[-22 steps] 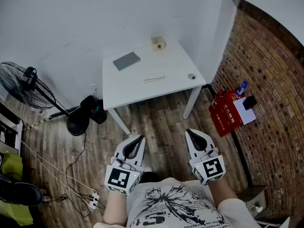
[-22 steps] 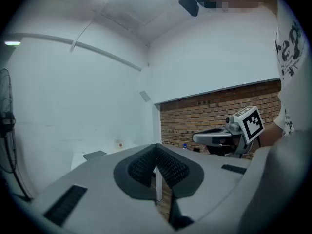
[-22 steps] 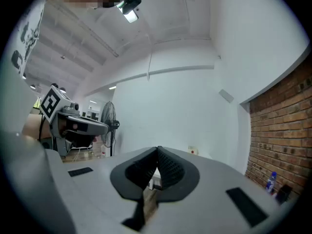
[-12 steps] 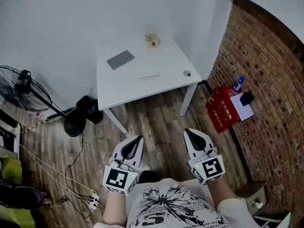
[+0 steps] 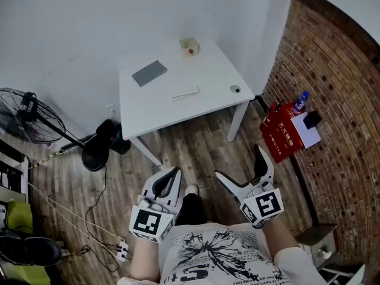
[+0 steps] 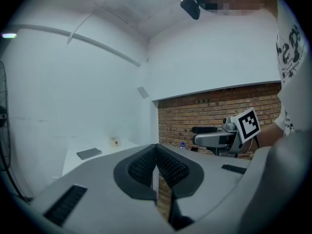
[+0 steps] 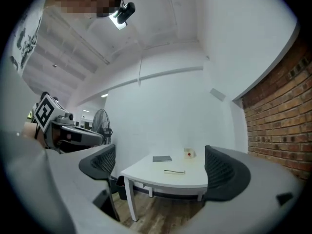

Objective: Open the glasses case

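Right hand-held gripper [image 5: 240, 161] jaws sprang apart; left hand-held gripper [image 5: 168, 176] closed.

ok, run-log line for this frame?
stage: standing off from table | left tool: shut, empty | right tool: open, empty | glasses case: on table, untouched

Grey glasses case [image 5: 149, 73], closed, flat on table [image 5: 163, 110]

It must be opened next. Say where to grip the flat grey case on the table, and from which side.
Probably pinch the flat grey case at its long edge nearest the person, coming level from the table's front: it lies flat and skewed, bare tabletop all round. Its seam is too small to see.
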Tool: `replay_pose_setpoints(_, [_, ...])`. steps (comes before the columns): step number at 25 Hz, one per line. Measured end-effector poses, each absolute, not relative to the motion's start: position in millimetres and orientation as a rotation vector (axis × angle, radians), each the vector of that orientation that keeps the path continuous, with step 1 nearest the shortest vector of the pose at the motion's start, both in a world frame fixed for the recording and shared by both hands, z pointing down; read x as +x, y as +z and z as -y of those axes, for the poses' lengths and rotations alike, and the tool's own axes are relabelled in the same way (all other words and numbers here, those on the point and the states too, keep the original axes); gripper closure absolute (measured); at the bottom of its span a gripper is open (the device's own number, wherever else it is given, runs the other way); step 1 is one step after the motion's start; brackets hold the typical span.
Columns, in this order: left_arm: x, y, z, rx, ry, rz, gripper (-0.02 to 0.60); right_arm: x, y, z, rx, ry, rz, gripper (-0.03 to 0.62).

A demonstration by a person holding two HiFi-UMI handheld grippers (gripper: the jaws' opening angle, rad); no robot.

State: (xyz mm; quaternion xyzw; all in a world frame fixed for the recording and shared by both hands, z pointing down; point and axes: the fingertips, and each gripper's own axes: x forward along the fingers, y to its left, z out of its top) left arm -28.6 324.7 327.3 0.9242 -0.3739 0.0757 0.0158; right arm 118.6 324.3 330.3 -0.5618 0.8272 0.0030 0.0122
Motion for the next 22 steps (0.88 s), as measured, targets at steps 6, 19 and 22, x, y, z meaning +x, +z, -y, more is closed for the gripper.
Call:
replay_pose_setpoints(6, [-35,333,-272,2.867,0.239,1.162,0.568,116,338,-272,-1.747,-0.045,-2.588,0.023])
replay_pose_setpoints(19, [-66,335,-49,2.843,0.183,1.172,0.568,98,350,-60,-1.825,-0.155,-2.627,0.026])
replay_pose_setpoints(22, [-68,340,-2,2.838,0.194,1.151,0.568,95,356,-10,-1.857,-0.189,-2.636,0.029])
